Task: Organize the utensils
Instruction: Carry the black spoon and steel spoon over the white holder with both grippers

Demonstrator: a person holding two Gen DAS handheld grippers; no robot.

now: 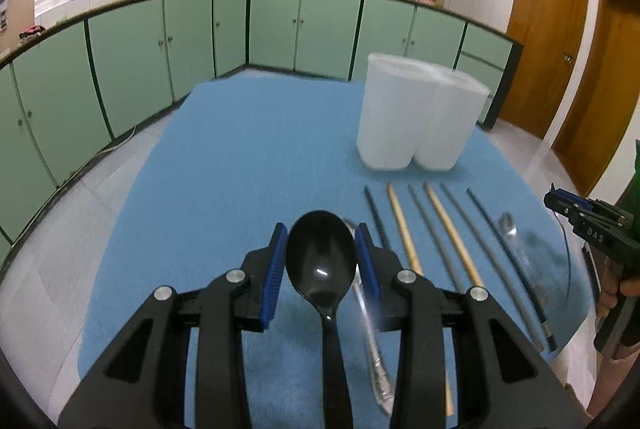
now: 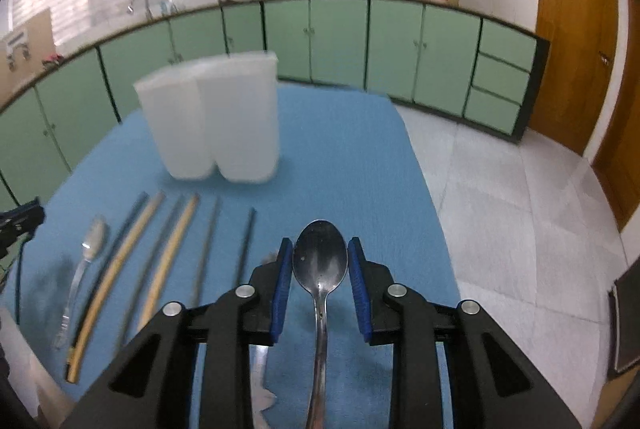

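My left gripper (image 1: 322, 255) is shut on a black spoon (image 1: 322, 261), its blue pads against the sides of the bowl and the handle running back toward the camera. My right gripper (image 2: 320, 261) holds a metal spoon (image 2: 320, 261) the same way, pads on the bowl's edges. Both spoons hang a little above the blue cloth (image 1: 240, 149). Two white translucent containers (image 1: 416, 117) stand side by side farther back on the cloth, seen in the right wrist view as containers (image 2: 212, 117). The right gripper (image 1: 560, 203) shows at the far right edge of the left wrist view.
Several chopsticks (image 1: 436, 229), dark and bamboo, lie in a row on the cloth. A shiny spoon (image 1: 366, 309) lies beside my left fingers and another spoon (image 1: 510, 229) lies right of the chopsticks. A flat metal utensil handle (image 2: 260, 381) lies under my right gripper. Tiled floor (image 2: 520, 209) and green cabinets surround the table.
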